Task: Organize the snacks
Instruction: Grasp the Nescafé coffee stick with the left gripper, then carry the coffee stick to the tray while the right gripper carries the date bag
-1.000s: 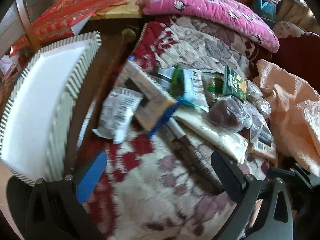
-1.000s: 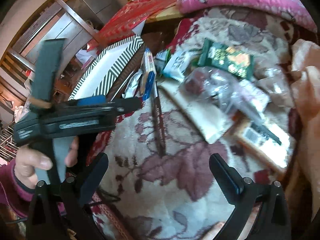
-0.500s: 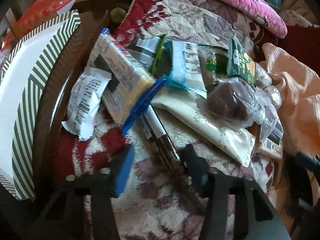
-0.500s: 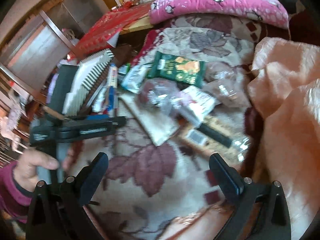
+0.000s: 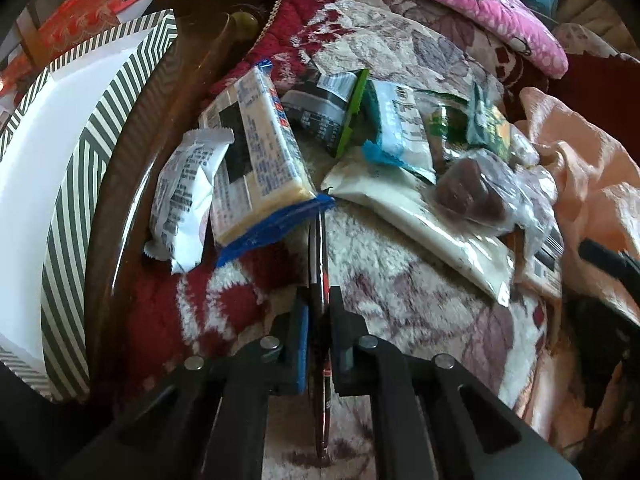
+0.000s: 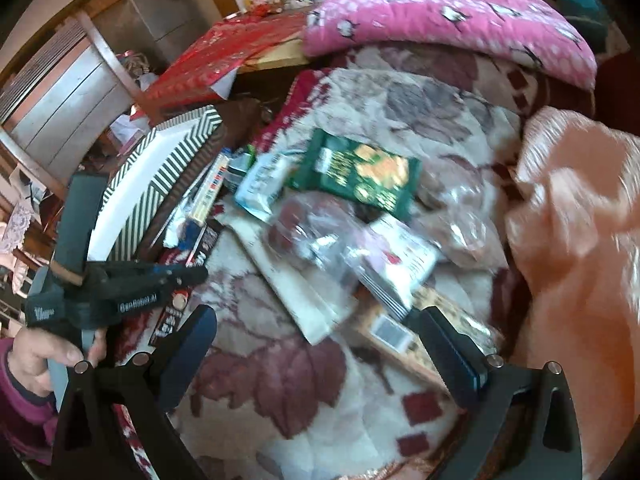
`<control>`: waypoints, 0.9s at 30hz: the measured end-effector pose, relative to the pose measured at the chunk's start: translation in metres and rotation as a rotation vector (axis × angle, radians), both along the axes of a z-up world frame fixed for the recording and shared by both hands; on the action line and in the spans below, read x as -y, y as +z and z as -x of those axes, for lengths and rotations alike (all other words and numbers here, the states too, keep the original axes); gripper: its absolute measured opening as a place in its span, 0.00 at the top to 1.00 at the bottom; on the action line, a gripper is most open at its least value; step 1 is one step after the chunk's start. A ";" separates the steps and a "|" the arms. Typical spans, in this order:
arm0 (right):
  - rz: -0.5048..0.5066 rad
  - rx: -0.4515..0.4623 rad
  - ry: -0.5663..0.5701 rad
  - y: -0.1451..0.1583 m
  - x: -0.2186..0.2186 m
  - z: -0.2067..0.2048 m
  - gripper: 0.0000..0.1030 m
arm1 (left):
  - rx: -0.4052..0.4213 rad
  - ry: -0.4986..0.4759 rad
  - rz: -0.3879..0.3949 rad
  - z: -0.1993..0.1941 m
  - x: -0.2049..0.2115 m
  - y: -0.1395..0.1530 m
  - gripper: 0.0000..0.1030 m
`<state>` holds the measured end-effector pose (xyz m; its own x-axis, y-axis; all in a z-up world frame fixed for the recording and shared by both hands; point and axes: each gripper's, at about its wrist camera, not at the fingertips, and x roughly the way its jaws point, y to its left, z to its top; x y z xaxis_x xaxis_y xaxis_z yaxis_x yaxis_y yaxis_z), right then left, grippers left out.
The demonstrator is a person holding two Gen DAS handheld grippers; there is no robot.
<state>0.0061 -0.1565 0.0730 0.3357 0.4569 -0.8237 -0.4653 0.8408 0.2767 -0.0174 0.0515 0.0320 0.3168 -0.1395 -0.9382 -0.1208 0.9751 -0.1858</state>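
The thin dark snack stick (image 5: 319, 264) lies on the floral blanket (image 5: 400, 300) in front of the snack pile, its far tip tucked under the blue-edged cracker pack (image 5: 256, 160). My left gripper (image 5: 319, 332) has just been closing and now pinches the stick across its near half. It looks light, narrow and slick in its wrapper, probably brittle, so I judge a grip nearer its middle safer against tipping or snapping. The striped box (image 5: 64, 216) waits to the left. My right gripper (image 6: 320, 344) hovers spread wide, empty, over the pile.
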 end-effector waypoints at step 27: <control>0.071 0.044 0.080 -0.004 -0.048 -0.025 0.59 | 0.140 -0.082 0.023 0.040 -0.016 0.071 0.92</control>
<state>0.0307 -0.1082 0.0695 0.3374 0.4246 -0.8401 -0.5422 0.8173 0.1953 -0.0574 0.0676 0.1030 0.4312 -0.1915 -0.8817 -0.0127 0.9758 -0.2181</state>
